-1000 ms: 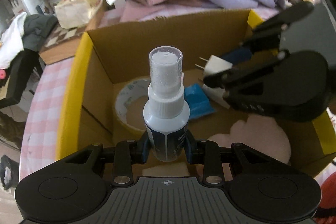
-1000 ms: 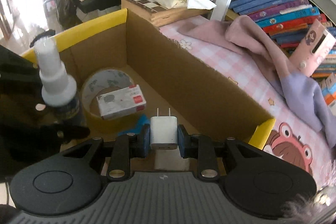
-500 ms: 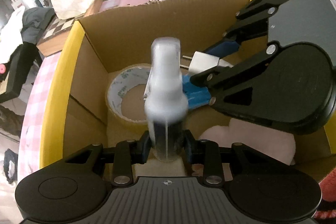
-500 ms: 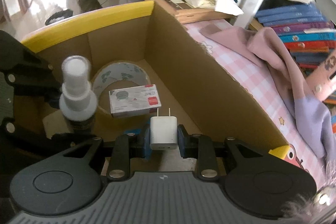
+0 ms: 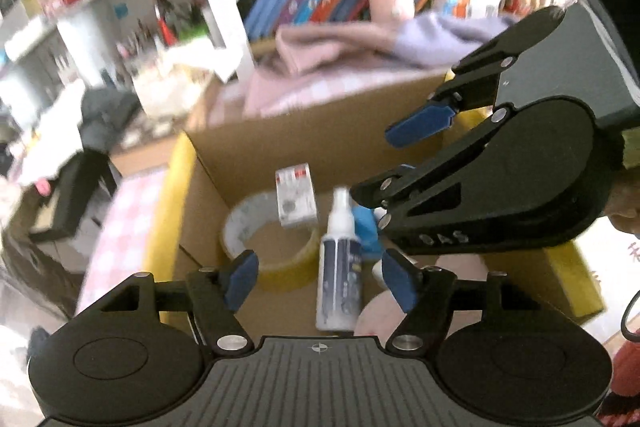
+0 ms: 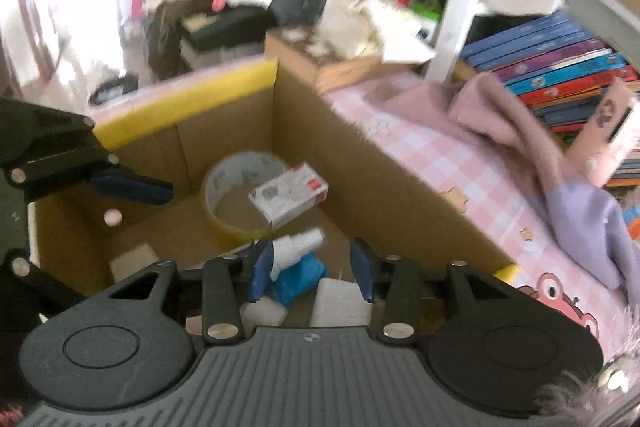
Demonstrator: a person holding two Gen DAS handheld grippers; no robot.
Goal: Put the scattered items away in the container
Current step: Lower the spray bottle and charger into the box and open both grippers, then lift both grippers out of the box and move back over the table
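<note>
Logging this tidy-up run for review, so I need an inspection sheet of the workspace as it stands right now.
Surface: pink checked cloth under the cardboard box.
Job's things: spray bottle lying in the box beside tape roll; small carton leaning on the roll; white charger and blue item on the box floor.
Clutter: pink-purple garment.
Grippers: left claw open, empty; right claw open, empty.
Cables: nothing seen.
Surroundings: bookshelf, blurred.

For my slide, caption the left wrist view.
Open left gripper above spray bottle lying in cardboard box beside tape roll.
</note>
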